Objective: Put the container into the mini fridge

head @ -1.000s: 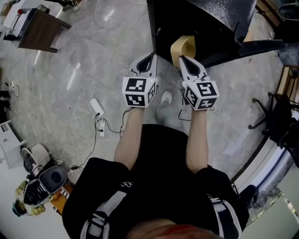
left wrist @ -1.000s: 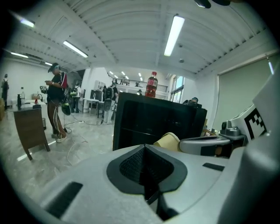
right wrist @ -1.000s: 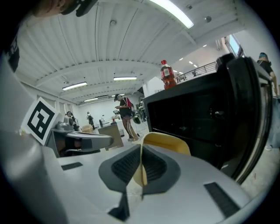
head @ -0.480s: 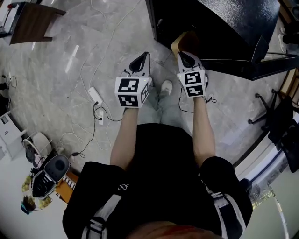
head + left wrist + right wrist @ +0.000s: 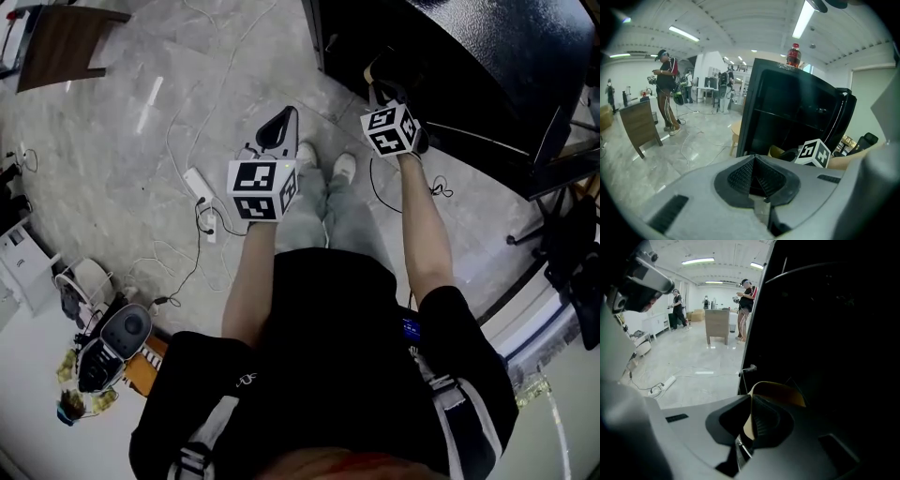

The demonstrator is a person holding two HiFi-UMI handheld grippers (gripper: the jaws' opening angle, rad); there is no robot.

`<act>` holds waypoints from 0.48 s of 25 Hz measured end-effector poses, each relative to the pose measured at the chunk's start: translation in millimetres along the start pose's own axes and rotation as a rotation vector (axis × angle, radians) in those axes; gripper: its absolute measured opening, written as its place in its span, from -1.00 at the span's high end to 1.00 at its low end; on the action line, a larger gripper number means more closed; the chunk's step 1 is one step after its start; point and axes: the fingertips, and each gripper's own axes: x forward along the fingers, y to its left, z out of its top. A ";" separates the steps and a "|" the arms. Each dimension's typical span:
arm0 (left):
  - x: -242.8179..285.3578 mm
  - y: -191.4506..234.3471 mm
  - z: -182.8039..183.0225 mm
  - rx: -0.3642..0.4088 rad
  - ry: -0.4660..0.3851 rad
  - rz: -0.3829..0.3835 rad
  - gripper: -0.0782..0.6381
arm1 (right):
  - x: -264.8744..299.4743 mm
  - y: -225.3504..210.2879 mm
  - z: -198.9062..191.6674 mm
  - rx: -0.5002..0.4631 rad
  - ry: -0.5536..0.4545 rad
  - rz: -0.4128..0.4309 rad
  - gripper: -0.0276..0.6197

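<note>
**Now at the fridge mouth: container pinched in the right fingers**

The right gripper [image 5: 377, 77] reaches into the open front of the mini fridge [image 5: 487, 56]. Its fingers are clamped on one wall of the tan container [image 5: 780, 391], with the thin rim squeezed between the pads. From that pinch the container juts straight ahead of the fingers. Its open body lies forward and slightly right, already against the dark interior of the mini fridge [image 5: 825, 333]. From the left gripper view, the container [image 5: 775, 151] sits low at the opening, just beside the right gripper's marker cube.

The left gripper [image 5: 281, 122] hangs over the floor [image 5: 141, 141], short of the fridge's front corner. Its fingers are closed tip to tip on nothing [image 5: 753, 161]. The right hand is clearly the nearer one and carries the load alone.

The coming move probably runs along the fingers' own line, further in and down to a resting place, then release. The interior is too dark to show where the container would land.
</note>
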 end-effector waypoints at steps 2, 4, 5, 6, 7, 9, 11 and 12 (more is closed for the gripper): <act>1.9 4.1 -2.1 -0.001 0.006 0.000 0.76 | 12.1 -2.2 -5.7 -0.031 0.033 -0.011 0.86; 4.3 6.9 -3.2 -0.002 0.012 0.000 0.76 | 23.9 -5.2 -9.9 -0.067 0.061 -0.021 0.86; 5.3 7.3 -3.1 -0.001 0.013 -0.001 0.76 | 29.4 -7.2 -11.7 -0.082 0.072 -0.029 0.86; 5.6 6.8 -2.6 -0.002 0.012 -0.003 0.76 | 34.0 -9.2 -13.1 -0.092 0.080 -0.038 0.86; 5.2 6.0 -1.8 -0.006 0.010 -0.006 0.76 | 37.3 -11.1 -13.7 -0.096 0.084 -0.047 0.85; 3.3 4.7 1.8 -0.019 -0.003 -0.012 0.76 | 38.5 -13.2 -10.8 -0.088 0.082 -0.060 0.85; 2.2 2.6 6.5 -0.020 -0.015 -0.016 0.76 | 32.8 -12.3 -6.1 -0.060 0.072 -0.059 0.84; 1.7 0.6 9.0 -0.018 -0.021 -0.019 0.76 | 27.2 -12.0 -4.0 -0.037 0.064 -0.063 0.83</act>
